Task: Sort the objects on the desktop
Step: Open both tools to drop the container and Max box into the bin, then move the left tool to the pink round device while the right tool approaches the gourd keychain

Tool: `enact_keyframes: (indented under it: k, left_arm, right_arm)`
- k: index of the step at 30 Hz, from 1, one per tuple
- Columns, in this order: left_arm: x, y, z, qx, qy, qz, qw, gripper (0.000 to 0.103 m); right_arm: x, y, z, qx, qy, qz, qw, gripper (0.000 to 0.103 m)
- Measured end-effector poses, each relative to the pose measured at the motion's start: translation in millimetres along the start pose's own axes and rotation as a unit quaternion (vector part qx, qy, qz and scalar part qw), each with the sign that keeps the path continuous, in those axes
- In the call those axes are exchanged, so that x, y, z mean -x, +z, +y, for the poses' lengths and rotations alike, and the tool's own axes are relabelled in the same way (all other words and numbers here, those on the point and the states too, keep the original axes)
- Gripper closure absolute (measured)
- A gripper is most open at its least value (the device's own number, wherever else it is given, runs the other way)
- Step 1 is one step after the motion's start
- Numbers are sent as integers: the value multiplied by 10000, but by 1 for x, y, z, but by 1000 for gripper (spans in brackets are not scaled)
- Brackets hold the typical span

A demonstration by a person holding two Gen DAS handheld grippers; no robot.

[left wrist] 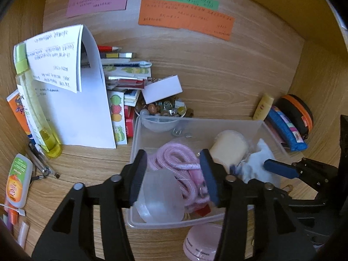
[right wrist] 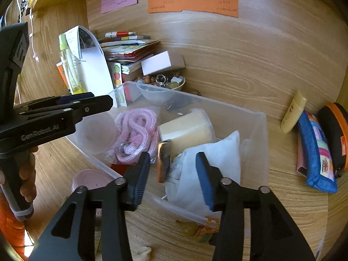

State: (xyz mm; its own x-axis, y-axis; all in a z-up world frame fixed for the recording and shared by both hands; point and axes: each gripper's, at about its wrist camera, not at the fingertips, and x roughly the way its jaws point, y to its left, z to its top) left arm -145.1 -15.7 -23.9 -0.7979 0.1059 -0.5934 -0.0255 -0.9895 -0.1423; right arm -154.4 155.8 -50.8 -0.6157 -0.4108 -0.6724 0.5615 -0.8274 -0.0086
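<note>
A clear plastic bin point(left wrist: 228, 121) point(right wrist: 254, 134) sits on the wooden desk. It holds a pink cord point(left wrist: 176, 161) point(right wrist: 137, 128), a cream jar point(left wrist: 230, 148) point(right wrist: 187, 130), a white cloth point(left wrist: 258, 161) point(right wrist: 215, 158), a clear round lid point(left wrist: 161, 198) point(right wrist: 97, 132) and a small clear bowl point(left wrist: 158, 124). My left gripper point(left wrist: 174, 178) is open over the bin's near end, above the cord and lid, holding nothing. My right gripper point(right wrist: 171, 178) is open above the white cloth, holding nothing. Each gripper shows in the other's view: the right one point(left wrist: 280, 169), the left one point(right wrist: 93, 104).
A pile of papers and stationery point(left wrist: 87, 100) and a dish of beads point(left wrist: 165, 108) stand behind the bin. Bottles and tubes point(left wrist: 34, 108) lie at the left. A blue pouch point(right wrist: 317, 152), a black-orange case point(right wrist: 335, 130) and a yellow tube point(right wrist: 293, 113) lie at the right. A pink round object point(left wrist: 204, 241) lies in front.
</note>
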Motion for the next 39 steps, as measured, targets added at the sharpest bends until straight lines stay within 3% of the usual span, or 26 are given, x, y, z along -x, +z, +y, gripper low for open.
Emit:
enact_keyframes:
  k: [4,6,10,23,39]
  left_arm:
    - [10,1,-2,-39,29,-85,10000,46]
    - [16,1,-2,-33,71,-149,9999,39]
    - [26,-1,-1,-54,121,-242,9996,37]
    - [52,-14,-5,-117,333,-351,9988,9]
    - [62,-49,-5,-112,296,38,9995,5]
  right_arm:
    - [7,1,5,96,29,-70,9999,60]
    - [10,1,7,143,3,-106,9998,57]
    - [18,2,9,187,-80,-207,9996,47]
    - [49,-5,5,162,-377,-420,9983,25]
    - [76,-37,-20,-160,-677,-361,9969,22]
